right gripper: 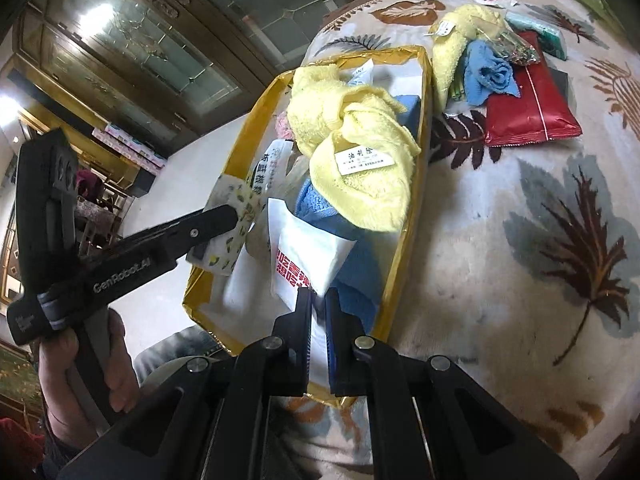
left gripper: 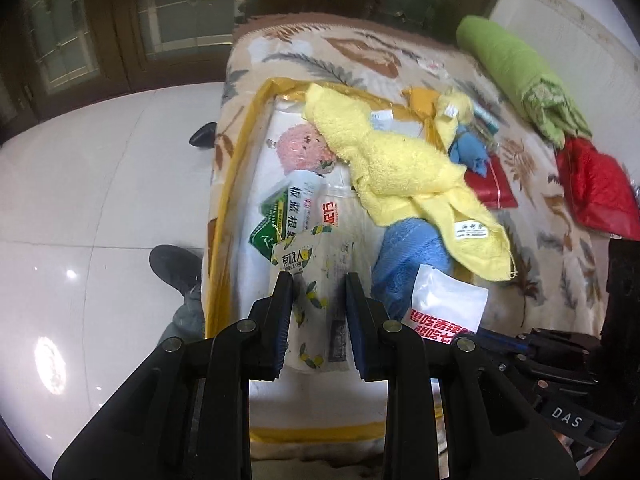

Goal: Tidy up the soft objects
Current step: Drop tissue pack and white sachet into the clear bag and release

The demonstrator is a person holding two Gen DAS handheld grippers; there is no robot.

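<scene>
Left gripper (left gripper: 319,280): closed on a lemon-print tissue pack (left gripper: 316,280), which is gripped by its sides; the pack's long axis is seen running away from the left wrist camera, its printed end pointing toward the far end of the box.
Right gripper (right gripper: 318,296): pinched almost fully together on a corner of a white packet with red lettering (right gripper: 308,256); the packet is held over the near end of the box and reaches up and away from the fingertips.
Box (right gripper: 416,208): a long yellow-rimmed box, set on a leaf-patterned blanket (right gripper: 520,240), its long axis running away from the person.
Yellow towel (right gripper: 360,152): lying crumpled across the box, one corner with a white label spilling over the rim.
Blue towel (right gripper: 360,268): tucked in the near end of the box, largely covered by the yellow towel and the white packet.
Outside the box: a second yellow cloth (right gripper: 452,52), a blue rag (right gripper: 490,74) and a red packet (right gripper: 528,108) are grouped on the blanket; a green roll (left gripper: 516,72) is seen farther off.
Hard to make out: the lower contents of the box are overlapped by packets; the tissue pack's near end is hidden behind the gripper.
</scene>
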